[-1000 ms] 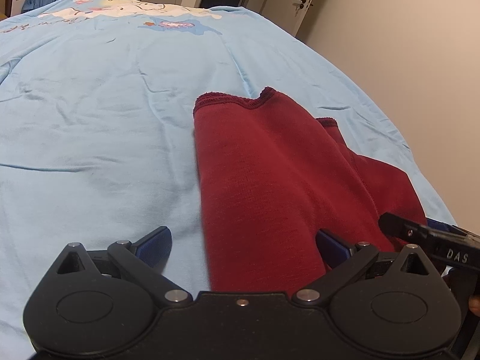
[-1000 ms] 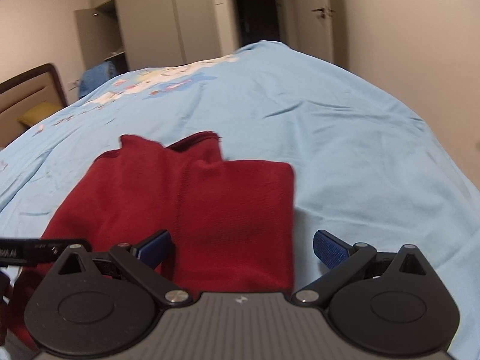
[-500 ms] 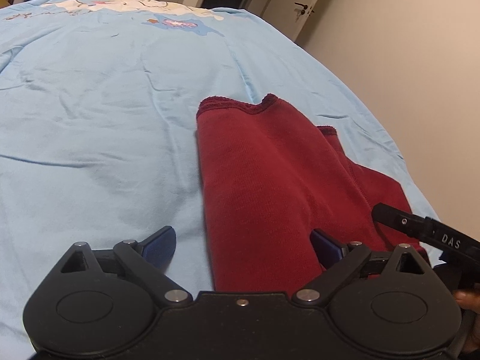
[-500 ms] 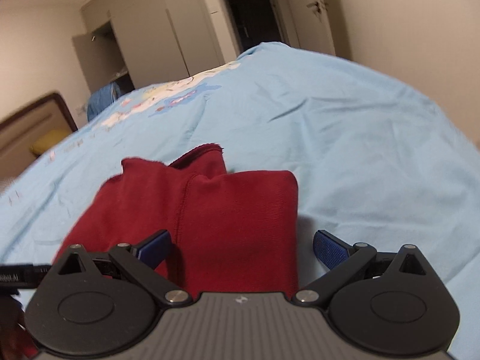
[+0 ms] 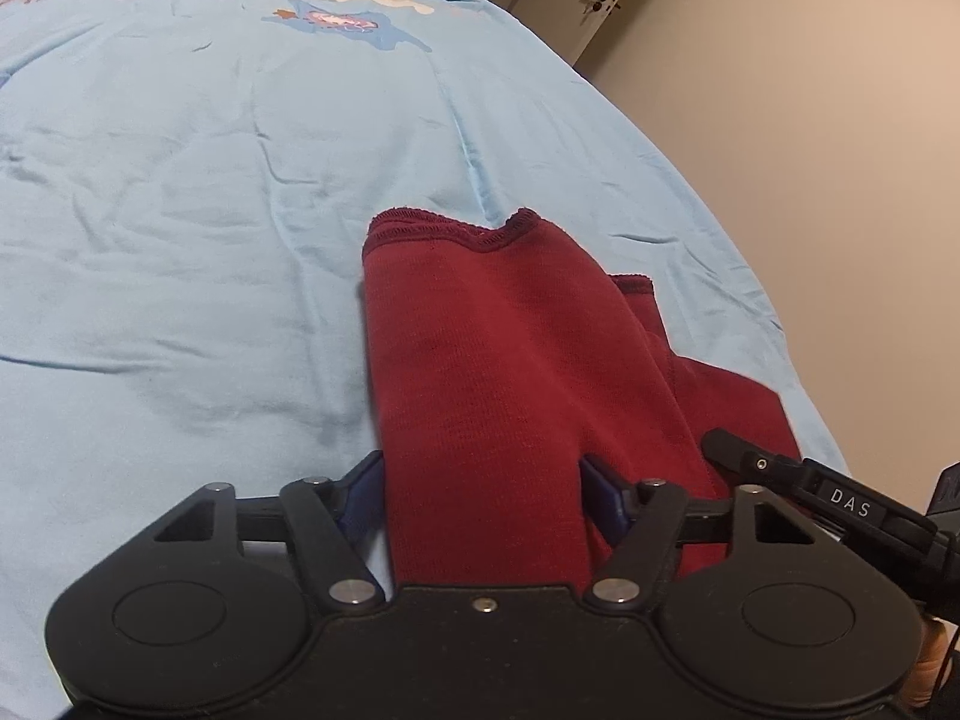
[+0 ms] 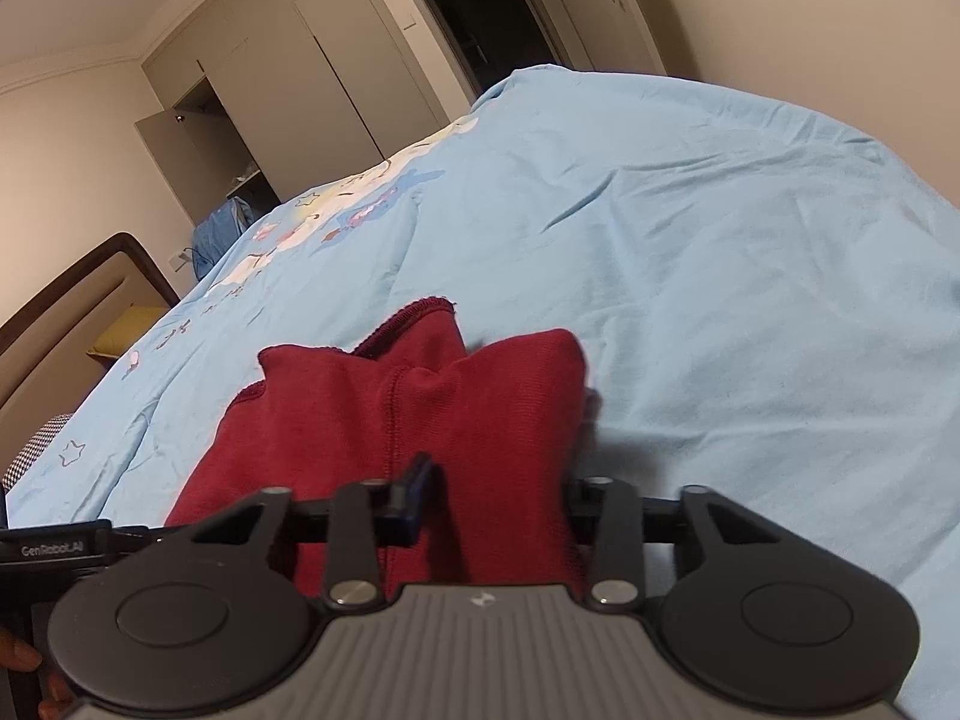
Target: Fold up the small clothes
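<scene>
- On light blue bedsheet (image 5: 180, 252), near its close edge: dark red garment (image 5: 492, 372), partly folded, layered, hemmed edges at far end; lower layer spread toward the right-hand wall side.
- Left gripper (image 5: 483, 489): at near end of garment, blue-padded fingers (image 5: 360, 495) either side of the folded upper panel, fabric filling the gap between them; jaws narrowed onto the cloth, seemingly clamped, though actual pad contact hard to confirm from this angle.
- Right gripper (image 6: 498, 495): at near end of garment's other side, left finger (image 6: 414, 492) pressed into the fabric beside a stitched seam, right finger hidden behind bunched cloth; jaws drawn in around a raised fold, apparently gripping it.
- Garment in right wrist view (image 6: 420, 420): lifted and puckered at the held portion, far end resting on the sheet.
- Sheet print (image 6: 336, 210): cartoon pattern with stars, toward far end of bed.
- Background: wardrobe (image 6: 288, 90) with one door ajar, dark doorway (image 6: 480, 6), wooden headboard (image 6: 72, 300) at left.
</scene>
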